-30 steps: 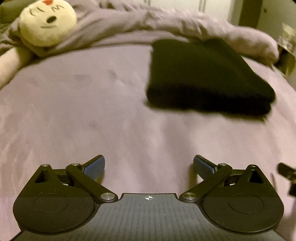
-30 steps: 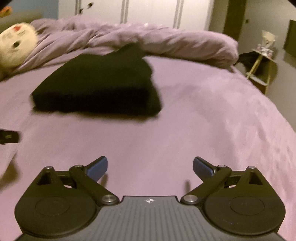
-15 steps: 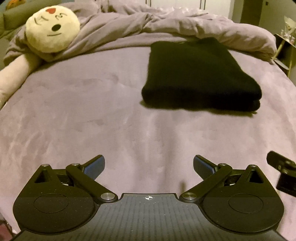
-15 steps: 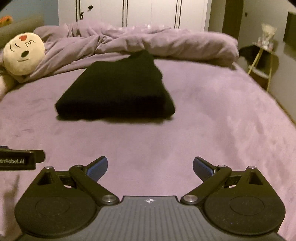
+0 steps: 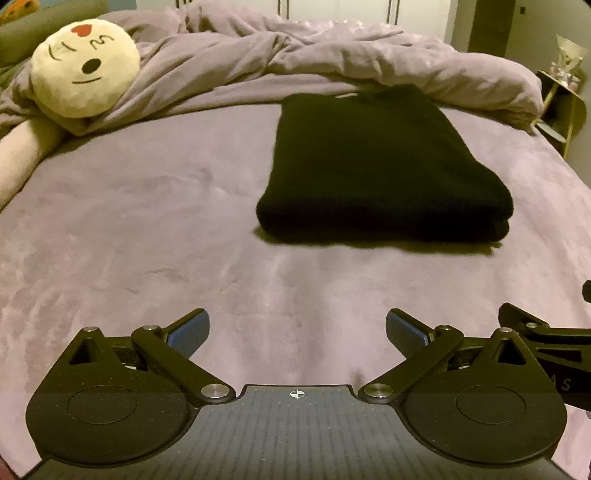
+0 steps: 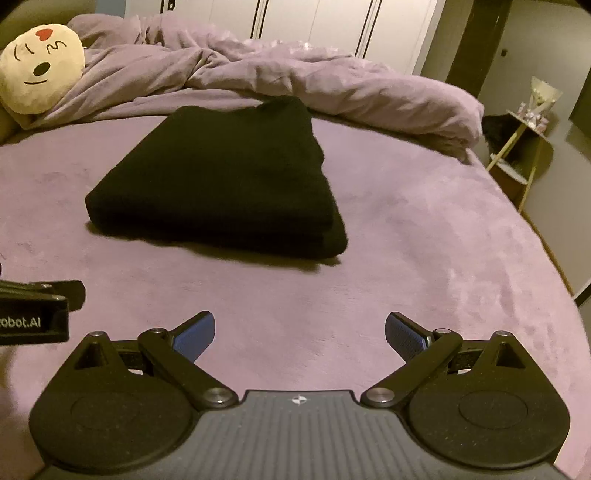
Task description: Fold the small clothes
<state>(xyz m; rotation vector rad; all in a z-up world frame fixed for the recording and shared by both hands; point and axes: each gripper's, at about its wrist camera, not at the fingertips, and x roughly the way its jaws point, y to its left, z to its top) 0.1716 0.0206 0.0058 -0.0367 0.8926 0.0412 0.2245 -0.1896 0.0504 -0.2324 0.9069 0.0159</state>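
A black garment lies folded into a thick rectangle on the purple bed cover; it also shows in the right wrist view. My left gripper is open and empty, hovering over the bed in front of the garment, well short of it. My right gripper is open and empty, also short of the garment's near edge. Each gripper shows at the edge of the other's view: the right one, the left one.
A rumpled purple duvet lies behind the garment. A round cream plush pillow with a face sits at the back left. A small side table stands off the bed's right edge. White wardrobe doors stand behind.
Both grippers have drawn back from the garment and tilted up; the garment lies still. Both stay open. The two grippers have come closer side by side.
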